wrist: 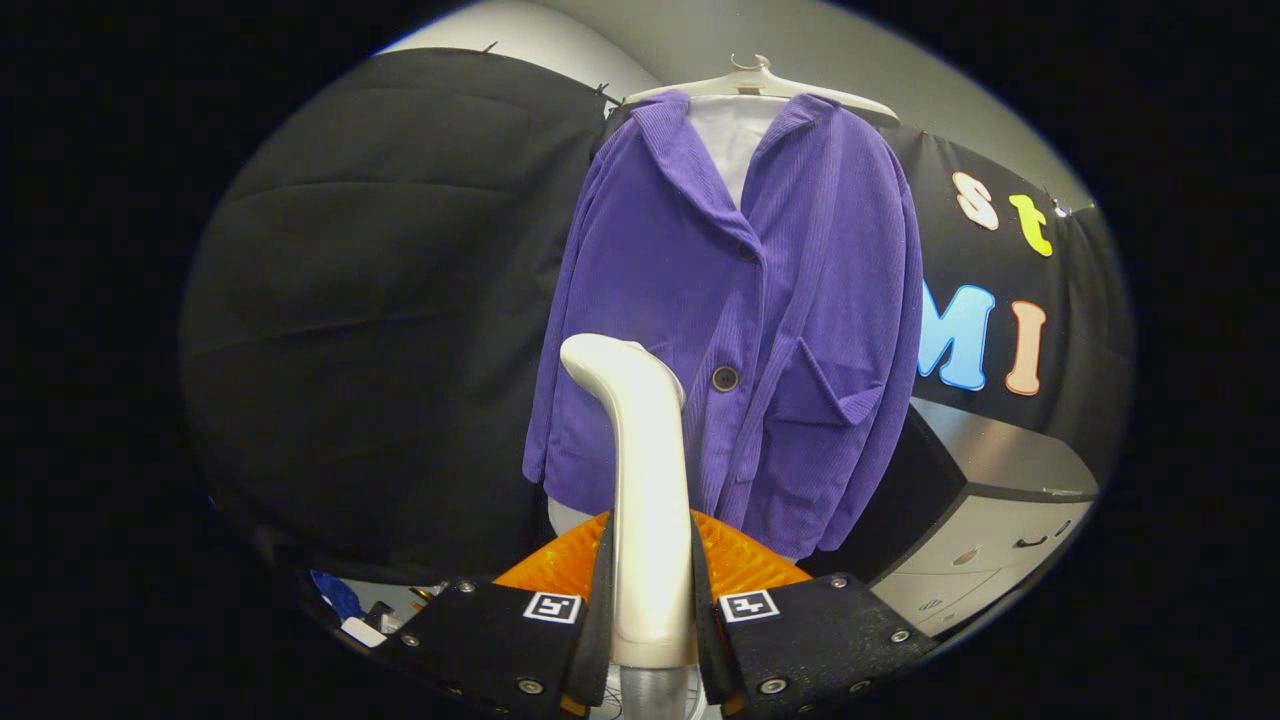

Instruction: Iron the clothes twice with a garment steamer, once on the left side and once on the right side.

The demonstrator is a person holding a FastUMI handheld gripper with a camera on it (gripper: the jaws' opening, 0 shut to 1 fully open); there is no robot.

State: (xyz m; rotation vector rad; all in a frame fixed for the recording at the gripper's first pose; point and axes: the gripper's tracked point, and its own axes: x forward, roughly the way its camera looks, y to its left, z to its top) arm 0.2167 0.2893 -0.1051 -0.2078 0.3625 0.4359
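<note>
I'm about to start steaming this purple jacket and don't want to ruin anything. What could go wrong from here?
1. The steamer stands tall in the gripper, clamped only low on its handle; pressing its head on the cloth could twist it in the grip.
2. The purple jacket hangs loose on a hanger, so a push may swing it away.
3. The head could snag the button or pocket flap.

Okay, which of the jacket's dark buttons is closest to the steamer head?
The lower button, right beside the steamer head held in the gripper jaws. The other button sits higher on the purple jacket, under the collar.
</note>
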